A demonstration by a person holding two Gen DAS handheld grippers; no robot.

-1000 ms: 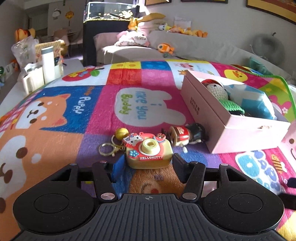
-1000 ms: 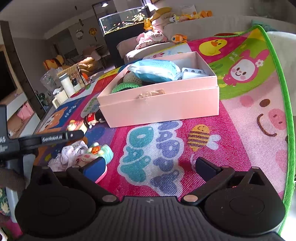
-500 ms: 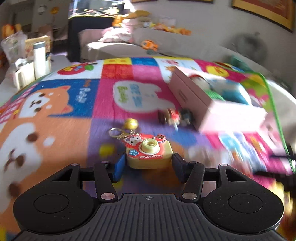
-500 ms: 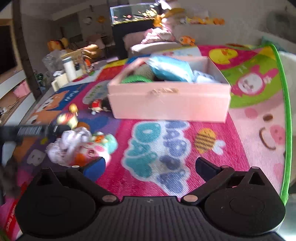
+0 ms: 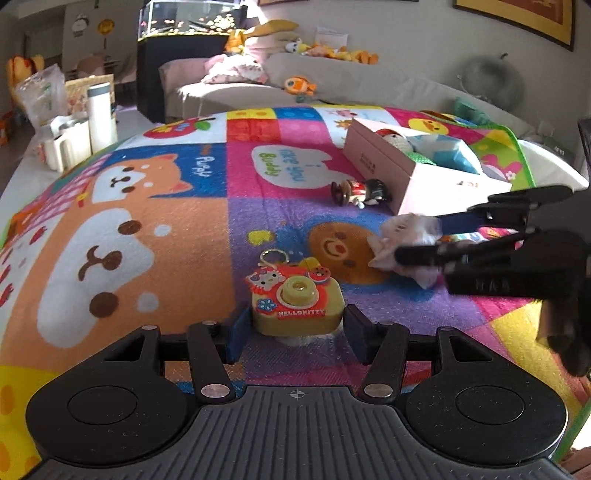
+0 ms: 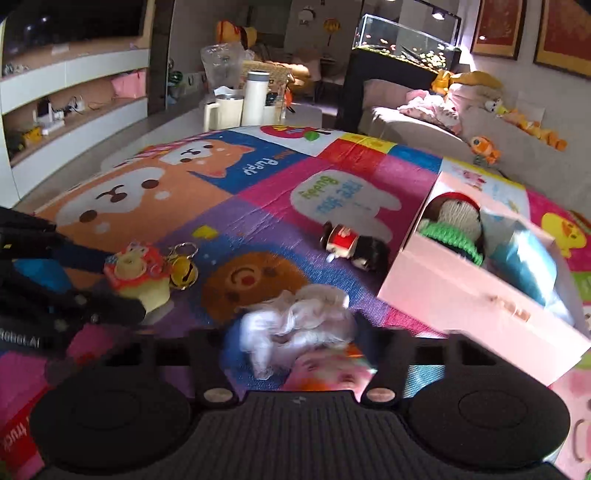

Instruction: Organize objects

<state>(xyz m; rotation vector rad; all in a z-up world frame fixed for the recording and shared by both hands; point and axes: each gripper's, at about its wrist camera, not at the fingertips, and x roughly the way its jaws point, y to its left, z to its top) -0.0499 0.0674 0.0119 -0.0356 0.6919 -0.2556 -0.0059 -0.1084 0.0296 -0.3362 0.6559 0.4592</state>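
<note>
inside pink box (image 6: 476, 295): knitted doll (image 6: 452, 221)

A bright cartoon play mat (image 5: 155, 229) covers the floor. Beyond its far edge stands a beige sofa (image 5: 332, 92) strewn with plush toys, against a pale wall with framed pictures (image 6: 495, 27). Left of the sofa, a lit fish tank (image 5: 184, 22) sits on a dark cabinet. White shelving (image 6: 70, 107) stands further left. Daylight falls across the sofa.
</note>
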